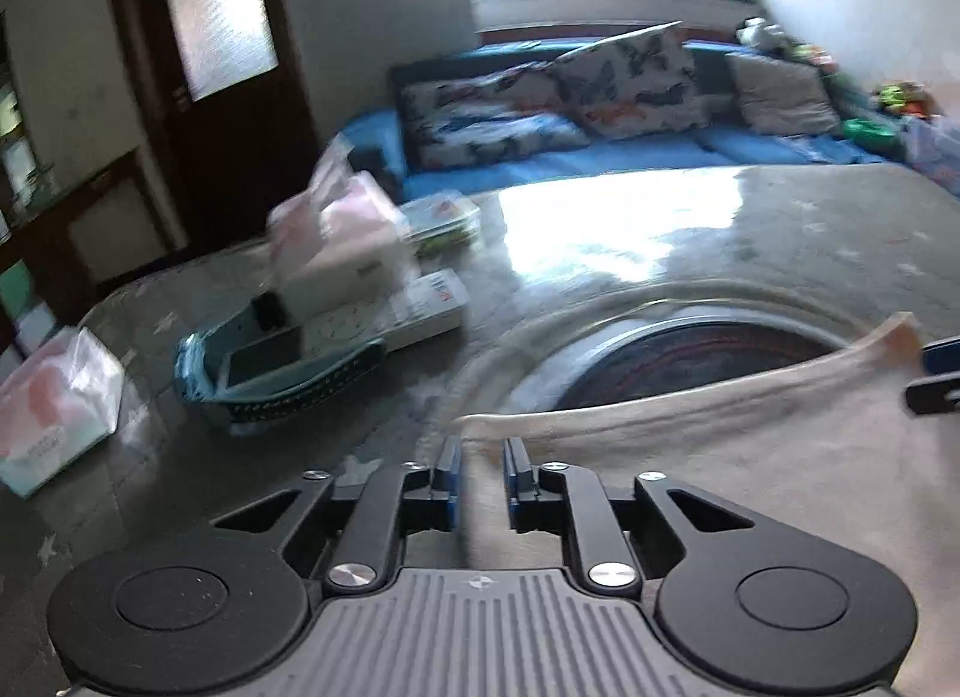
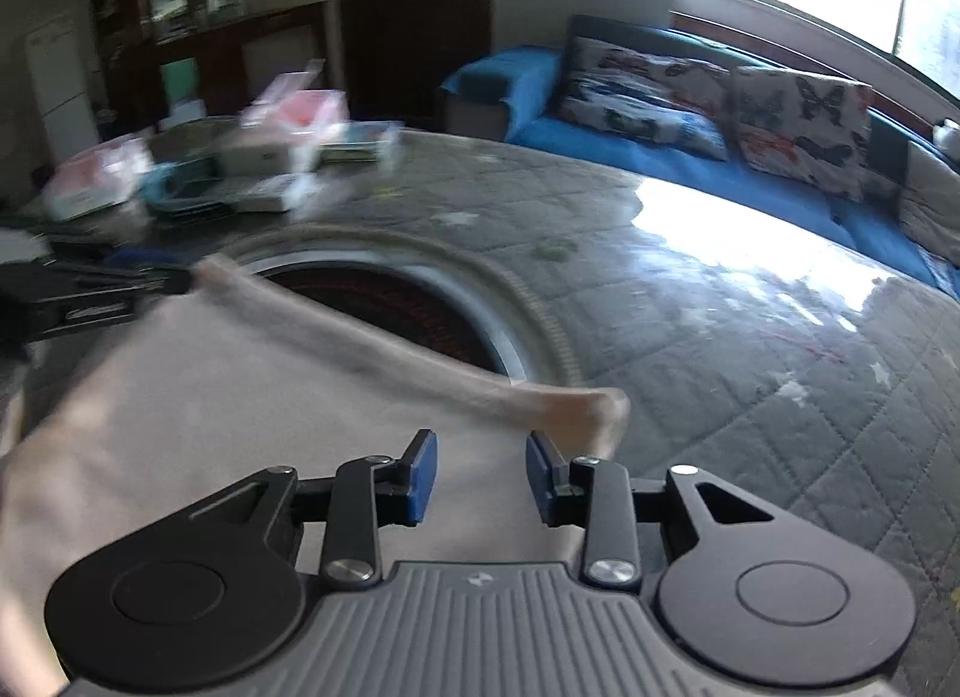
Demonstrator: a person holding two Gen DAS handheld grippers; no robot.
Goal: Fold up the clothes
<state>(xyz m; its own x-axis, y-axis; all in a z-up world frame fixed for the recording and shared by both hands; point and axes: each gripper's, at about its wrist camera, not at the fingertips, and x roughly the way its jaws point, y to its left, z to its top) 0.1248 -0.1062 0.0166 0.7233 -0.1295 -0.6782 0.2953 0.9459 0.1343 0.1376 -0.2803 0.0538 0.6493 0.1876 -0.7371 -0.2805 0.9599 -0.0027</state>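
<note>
A beige cloth (image 1: 690,457) lies over the near part of a grey quilted table (image 1: 780,229), and its far edge crosses a round dark opening (image 1: 690,361). My left gripper (image 1: 483,457) sits at the cloth's left corner, with fabric filling the narrow gap between its blue pads (image 1: 449,469). It appears at the left edge of the right wrist view as the left gripper (image 2: 150,280), holding that corner. My right gripper (image 2: 482,475) has its fingers apart over the cloth (image 2: 240,427). The right corner (image 2: 606,403) pokes out just past its right finger. Motion blurs the cloth's edge.
At the table's far left are a teal basket (image 1: 282,379), tissue packs (image 1: 54,415), and flat boxes (image 1: 420,307). A blue sofa (image 1: 600,162) with butterfly cushions runs behind the table under a bright window. Beyond them are a dark door (image 1: 210,66) and a cabinet.
</note>
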